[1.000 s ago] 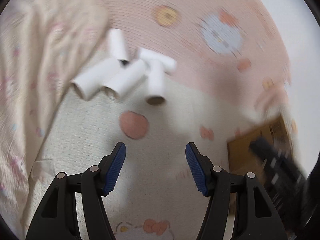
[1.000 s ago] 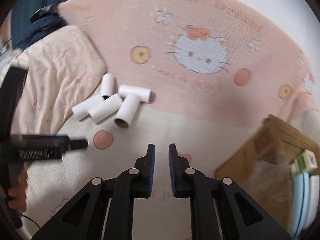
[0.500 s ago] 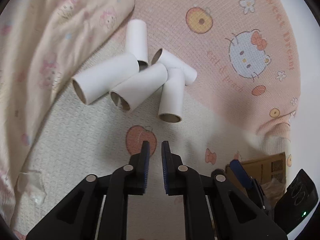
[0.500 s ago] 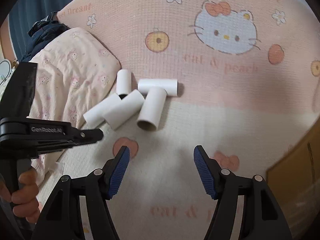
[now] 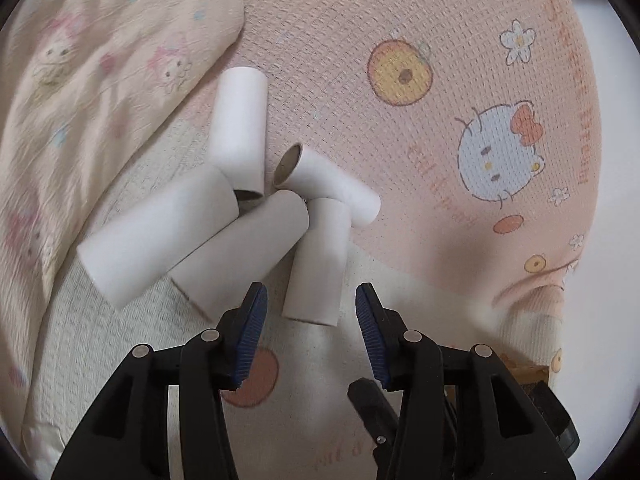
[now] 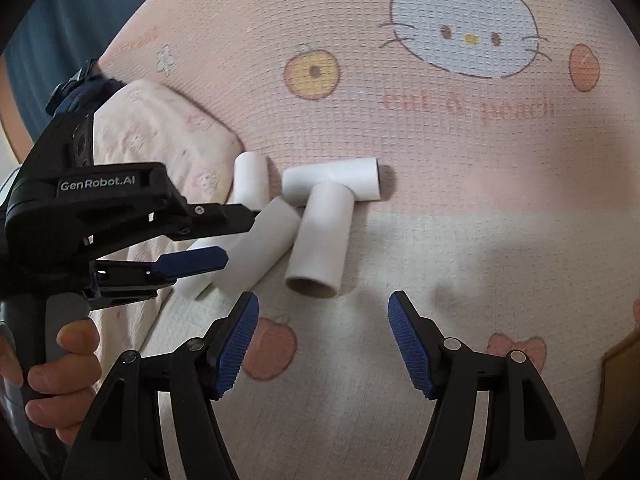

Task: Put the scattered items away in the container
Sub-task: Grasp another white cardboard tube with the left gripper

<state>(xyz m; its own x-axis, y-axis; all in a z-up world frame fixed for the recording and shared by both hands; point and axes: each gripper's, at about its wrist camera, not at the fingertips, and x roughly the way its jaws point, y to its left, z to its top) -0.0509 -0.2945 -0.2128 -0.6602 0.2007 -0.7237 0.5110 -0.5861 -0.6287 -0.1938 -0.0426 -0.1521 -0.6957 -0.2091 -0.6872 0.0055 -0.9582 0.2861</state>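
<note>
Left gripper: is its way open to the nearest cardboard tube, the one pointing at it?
Probably yes. The left gripper is open, the tube's near end sits just ahead between its fingers, and nothing lies between. A neighbouring tube crowds one side.

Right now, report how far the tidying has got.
Done: nothing visibly; all five white cardboard tubes lie clustered on the blanket. In hand: nothing gripped; the left gripper is open just short of the nearest tube, and the right gripper is open too. Left: all five tubes go into the cardboard box, only its edge showing.
</note>
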